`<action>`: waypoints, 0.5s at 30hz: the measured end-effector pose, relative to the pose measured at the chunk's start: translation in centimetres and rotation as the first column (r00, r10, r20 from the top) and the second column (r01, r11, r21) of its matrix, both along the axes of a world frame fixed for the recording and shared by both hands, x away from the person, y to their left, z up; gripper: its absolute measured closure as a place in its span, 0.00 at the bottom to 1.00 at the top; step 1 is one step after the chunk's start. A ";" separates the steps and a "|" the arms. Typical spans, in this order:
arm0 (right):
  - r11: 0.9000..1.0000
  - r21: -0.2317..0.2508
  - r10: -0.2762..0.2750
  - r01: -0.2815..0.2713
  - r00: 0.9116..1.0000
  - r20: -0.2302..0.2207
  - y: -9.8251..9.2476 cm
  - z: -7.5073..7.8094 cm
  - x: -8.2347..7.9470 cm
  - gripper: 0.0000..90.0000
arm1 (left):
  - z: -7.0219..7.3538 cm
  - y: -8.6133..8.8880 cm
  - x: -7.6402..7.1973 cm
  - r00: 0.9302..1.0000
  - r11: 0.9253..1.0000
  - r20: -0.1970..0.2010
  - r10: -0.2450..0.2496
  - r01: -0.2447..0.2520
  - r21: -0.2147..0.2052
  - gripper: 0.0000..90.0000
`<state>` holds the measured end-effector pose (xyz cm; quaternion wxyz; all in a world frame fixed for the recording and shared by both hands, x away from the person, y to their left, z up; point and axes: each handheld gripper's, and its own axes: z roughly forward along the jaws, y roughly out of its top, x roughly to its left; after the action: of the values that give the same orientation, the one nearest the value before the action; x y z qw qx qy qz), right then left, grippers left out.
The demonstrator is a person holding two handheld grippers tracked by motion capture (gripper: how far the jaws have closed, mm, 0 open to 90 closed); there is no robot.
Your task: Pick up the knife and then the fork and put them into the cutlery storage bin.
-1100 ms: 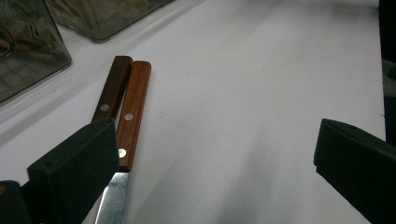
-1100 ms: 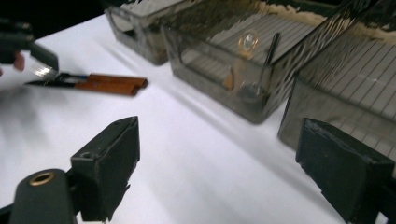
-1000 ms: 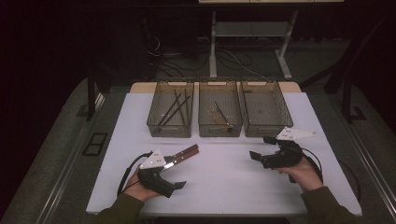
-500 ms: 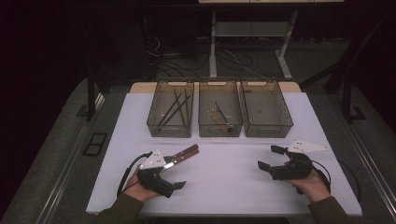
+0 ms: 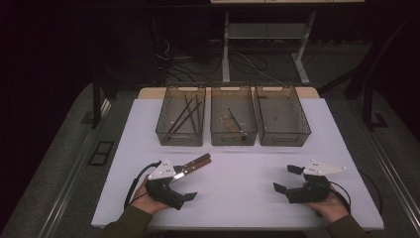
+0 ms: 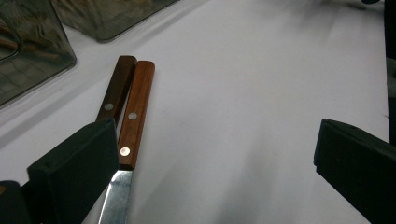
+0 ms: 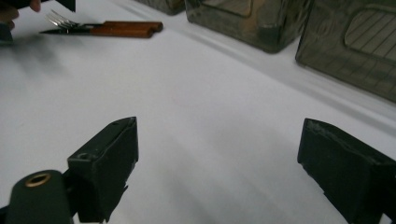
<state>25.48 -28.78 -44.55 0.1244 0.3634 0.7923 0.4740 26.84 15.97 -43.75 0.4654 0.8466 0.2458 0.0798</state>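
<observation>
Right gripper [image 5: 286, 179] lower (fork [image 7: 63, 21] half-hidden)

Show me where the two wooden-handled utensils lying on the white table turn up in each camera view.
High view: wooden-handled utensils lie left of centre, beside the left gripper.
Left gripper view: they run from bottom left up toward the bins, beside the left-hand jaw.
Right gripper view: top left corner, fork tines pointing left.
Shared landmark: the clear plastic bins at the table's far side.
</observation>
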 end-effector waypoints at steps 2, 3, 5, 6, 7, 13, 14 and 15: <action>1.000 -0.001 -0.003 0.003 1.000 -0.001 -0.1 0.0 -0.1 0.14 | 0.1 0.1 0.0 1.000 1.000 0.002 -0.001 0.001 0.003 0.00; 1.000 0.001 -0.005 0.005 1.000 -0.004 -0.2 0.0 -0.1 0.14 | 0.1 0.1 0.1 1.000 1.000 0.003 -0.001 0.001 0.011 0.00; 1.000 -0.002 -0.009 0.009 1.000 -0.008 -0.3 0.1 -0.1 0.14 | 0.2 0.0 0.2 1.000 1.000 0.005 0.002 -0.003 0.010 0.00; 1.000 -0.005 -0.011 0.011 1.000 -0.011 -0.3 0.1 -0.1 0.14 | 0.3 0.1 0.3 1.000 1.000 0.006 0.005 -0.005 0.018 0.00; 1.000 -0.002 -0.016 0.016 1.000 -0.012 -0.4 0.2 -0.1 0.14 | 0.4 0.1 0.4 1.000 1.000 0.005 0.004 -0.004 0.021 0.00; 1.000 -0.001 -0.028 0.028 0.999 -0.016 -0.6 0.3 0.0 0.14 | 1.1 0.2 1.1 0.999 0.999 0.009 0.032 -0.032 0.032 0.05; 1.000 -0.001 -0.028 0.028 0.999 -0.015 -0.6 0.3 0.0 0.14 | 1.2 0.3 1.3 0.999 0.999 0.009 0.034 -0.034 0.032 0.07; 1.000 -0.001 -0.028 0.028 0.999 -0.016 -0.6 0.3 0.0 0.14 | 1.4 0.3 1.5 0.999 0.999 0.008 0.035 -0.036 0.030 0.09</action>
<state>25.53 -29.36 -44.27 0.1249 0.3784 0.7882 0.4691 28.34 16.28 -42.39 0.4518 0.8488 0.2578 0.0949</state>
